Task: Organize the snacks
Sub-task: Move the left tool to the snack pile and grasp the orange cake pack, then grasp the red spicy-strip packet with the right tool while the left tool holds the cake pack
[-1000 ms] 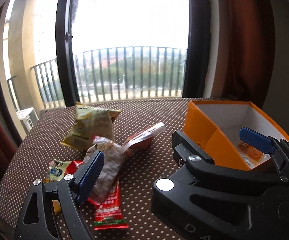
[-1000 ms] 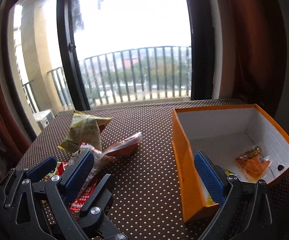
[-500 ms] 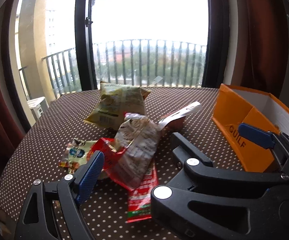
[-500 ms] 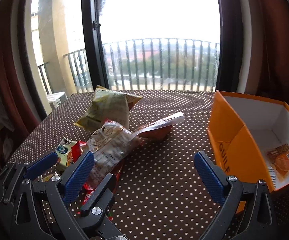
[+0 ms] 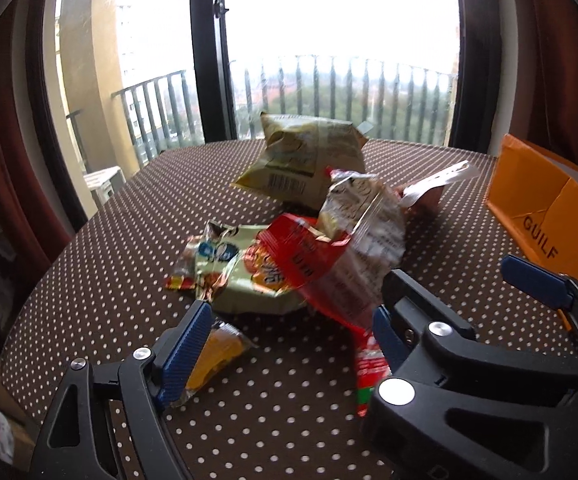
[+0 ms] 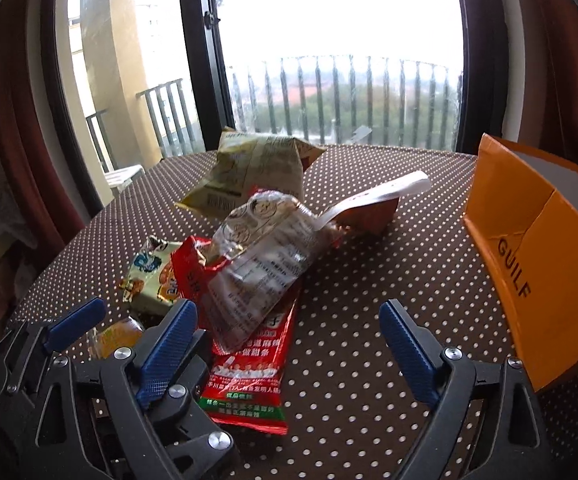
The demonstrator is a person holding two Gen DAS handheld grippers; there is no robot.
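Snack pile [image 5: 309, 256] on dotted tabletop [image 5: 129, 240] dead ahead of left hand-held gripper [image 5: 289, 336], jaws wide, just closing, nothing pinched; red packet [image 6: 249, 364] long axis toward camera, by right hand-held gripper [image 6: 289, 344], wide, also closing; orange box [image 6: 537, 248] off right; right view shows packet whole.

Two handheld grippers, left gripper [image 5: 285, 336] and right gripper [image 6: 289, 348], both of black plastic with triangular cut-outs. Blue ribbed pads [image 6: 407, 354] on the jaws. Round silver screws [image 5: 397, 394] at the joints. Perhaps embossed lettering low on the frame, too blurred to read.
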